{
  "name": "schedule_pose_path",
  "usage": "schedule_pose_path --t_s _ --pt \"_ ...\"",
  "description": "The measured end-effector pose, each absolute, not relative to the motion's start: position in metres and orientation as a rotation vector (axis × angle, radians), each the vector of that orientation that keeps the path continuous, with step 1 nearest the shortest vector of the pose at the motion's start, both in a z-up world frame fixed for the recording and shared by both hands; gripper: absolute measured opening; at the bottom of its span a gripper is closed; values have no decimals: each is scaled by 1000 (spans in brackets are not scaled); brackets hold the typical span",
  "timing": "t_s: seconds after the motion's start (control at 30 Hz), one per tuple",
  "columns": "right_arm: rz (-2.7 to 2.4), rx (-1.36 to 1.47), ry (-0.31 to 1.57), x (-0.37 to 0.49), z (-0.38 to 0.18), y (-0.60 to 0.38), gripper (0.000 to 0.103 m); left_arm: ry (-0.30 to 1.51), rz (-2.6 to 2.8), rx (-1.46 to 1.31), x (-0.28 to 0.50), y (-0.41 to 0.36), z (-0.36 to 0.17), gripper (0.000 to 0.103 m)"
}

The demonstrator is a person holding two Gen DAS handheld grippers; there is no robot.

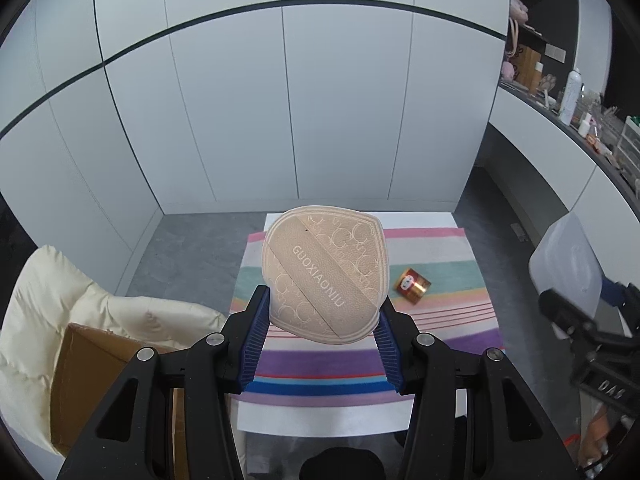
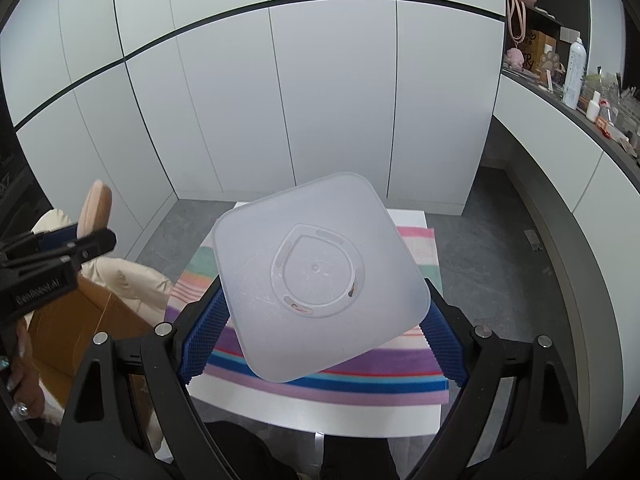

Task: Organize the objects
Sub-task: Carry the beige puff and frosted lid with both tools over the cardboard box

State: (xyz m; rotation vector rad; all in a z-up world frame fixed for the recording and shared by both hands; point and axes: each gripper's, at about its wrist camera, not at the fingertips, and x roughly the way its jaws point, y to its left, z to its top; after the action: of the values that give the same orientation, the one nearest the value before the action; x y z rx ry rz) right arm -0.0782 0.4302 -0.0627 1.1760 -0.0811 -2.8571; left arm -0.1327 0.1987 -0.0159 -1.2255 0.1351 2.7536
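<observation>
Left wrist view: the left gripper (image 1: 322,316) has its blue ribbed pads pressed on both sides of a beige teardrop-shaped powder puff (image 1: 324,276) lettered "GUOXIAONIU" on a band across its face — the puff is clamped by its lower part and held up off the striped cloth (image 1: 440,300) that covers a small white table (image 1: 320,416). On the cloth, toward its right edge, a small gold-and-red tin (image 1: 413,285) lies on its side, apart from the puff. At the right edge of this view the right gripper shows side-on with a frosted plastic piece in it.

From the right wrist camera, the right gripper (image 2: 324,312) stands wide, its pads bearing on opposite edges of a frosted, translucent square container (image 2: 320,276) with rounded corners — the face toward the camera carries a raised ring with small slots. The container is held tilted in the air above the striped cloth, over the middle of the table. At the left of this view the left gripper (image 2: 90,216) appears edge-on with the puff between its fingers.

Left of the table a cardboard box (image 1: 92,376) sits against a cream padded cushion (image 1: 48,288). White cabinet panels (image 1: 280,100) stand behind the table, and a cluttered shelf (image 1: 576,108) runs along the right wall.
</observation>
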Motion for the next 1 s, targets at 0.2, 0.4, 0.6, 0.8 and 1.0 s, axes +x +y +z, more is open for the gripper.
schedule_pose_path --t_s 0.2,0.4,0.6,0.8,1.0 --pt "-2846 1191 -110 -50 -69 432 91 152 2734 -1212 -103 200 -13 51" --pt "-2837 1214 -116 -27 -75 433 91 178 2717 -1259 -73 187 -27 51" --pt "-2834 1243 -129 1 -82 435 91 210 2741 -1299 -47 168 -40 51" --pt "-2836 1268 -131 29 -87 440 91 160 2707 -1369 -27 151 -53 51" --pt "-2824 1300 -157 54 -94 444 91 150 2718 -1397 -9 137 -60 51"
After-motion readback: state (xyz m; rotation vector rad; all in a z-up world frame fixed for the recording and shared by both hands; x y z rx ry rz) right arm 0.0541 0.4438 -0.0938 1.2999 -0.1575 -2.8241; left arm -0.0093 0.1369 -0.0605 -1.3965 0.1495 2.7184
